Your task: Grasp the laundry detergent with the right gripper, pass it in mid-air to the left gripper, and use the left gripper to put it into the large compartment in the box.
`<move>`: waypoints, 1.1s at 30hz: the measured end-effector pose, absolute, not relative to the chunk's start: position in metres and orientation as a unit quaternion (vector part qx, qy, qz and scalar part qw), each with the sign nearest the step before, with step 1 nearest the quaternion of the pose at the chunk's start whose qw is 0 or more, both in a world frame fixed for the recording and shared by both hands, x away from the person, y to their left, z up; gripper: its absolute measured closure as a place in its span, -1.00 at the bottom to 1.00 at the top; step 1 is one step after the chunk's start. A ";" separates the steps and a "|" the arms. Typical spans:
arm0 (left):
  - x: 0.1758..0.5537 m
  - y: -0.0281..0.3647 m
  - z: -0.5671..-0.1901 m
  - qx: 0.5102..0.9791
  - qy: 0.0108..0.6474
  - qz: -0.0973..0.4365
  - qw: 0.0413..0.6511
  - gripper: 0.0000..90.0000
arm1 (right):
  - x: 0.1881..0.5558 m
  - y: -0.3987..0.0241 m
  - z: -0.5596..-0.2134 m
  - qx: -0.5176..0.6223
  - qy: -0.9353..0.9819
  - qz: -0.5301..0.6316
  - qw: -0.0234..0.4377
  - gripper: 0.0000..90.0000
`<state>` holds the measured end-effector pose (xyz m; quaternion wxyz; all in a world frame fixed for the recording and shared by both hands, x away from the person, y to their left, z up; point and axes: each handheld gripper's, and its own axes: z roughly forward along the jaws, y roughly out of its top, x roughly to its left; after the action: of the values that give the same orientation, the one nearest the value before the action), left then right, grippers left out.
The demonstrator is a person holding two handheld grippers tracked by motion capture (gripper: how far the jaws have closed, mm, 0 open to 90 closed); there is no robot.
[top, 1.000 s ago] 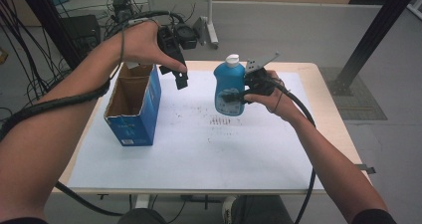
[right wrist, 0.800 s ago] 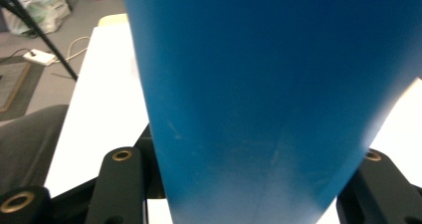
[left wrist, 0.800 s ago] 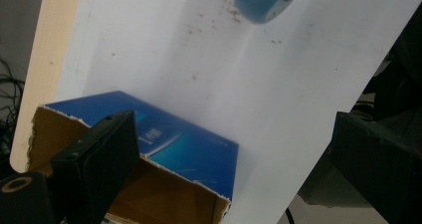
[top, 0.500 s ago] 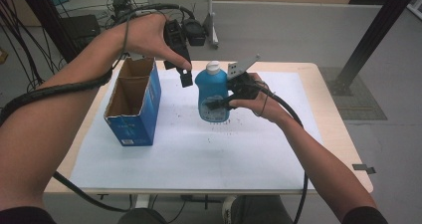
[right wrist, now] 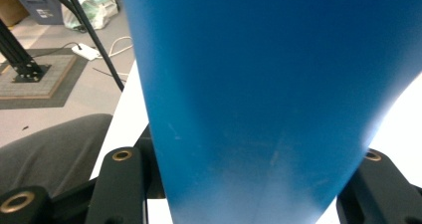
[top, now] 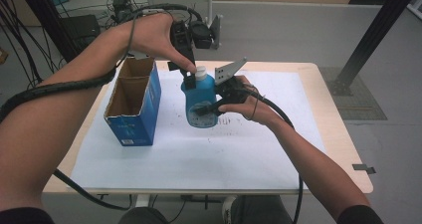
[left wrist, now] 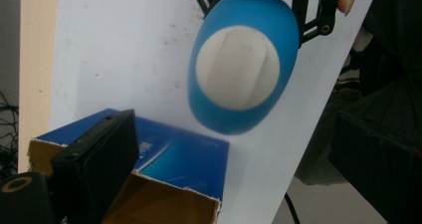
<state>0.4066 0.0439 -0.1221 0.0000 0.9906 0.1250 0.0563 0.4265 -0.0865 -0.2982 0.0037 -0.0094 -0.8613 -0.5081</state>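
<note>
Right gripper clamped tight on a blue bottle, one black jaw on each side of its body. Bottle held up above the white paper on the worktop, not touching it. Standing nearly upright, long way up and down, white cap on top, leaning a little toward the box. Seen from the left gripper view as a blue oval with the round white cap facing the camera.

Left gripper just above the cap, pointing down at it. One black jaw seen low in the left gripper view; how wide the jaws stand, cannot tell.

Blue cardboard box just beside the bottle, on the paper, top flaps open. Two brown pockets inside, nothing seen in them.
</note>
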 end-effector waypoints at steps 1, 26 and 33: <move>0.406 0.043 -0.124 0.991 0.121 0.051 0.000 -0.86 | 0.425 -0.084 -0.297 -0.005 -0.860 -0.511 0.005 -0.02; 0.406 0.034 -0.139 0.995 0.098 0.026 0.000 -0.86 | 0.416 -0.077 -0.284 0.023 -0.847 -0.531 0.006 -0.02; 0.405 0.032 -0.140 0.995 0.095 0.022 0.001 -0.86 | 0.415 -0.076 -0.281 0.026 -0.844 -0.536 0.006 -0.02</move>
<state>0.4046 0.0323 -0.1401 0.0014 0.9952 0.0948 0.0224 0.4151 -0.0755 -0.2813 0.0063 0.0255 -0.8437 -0.5362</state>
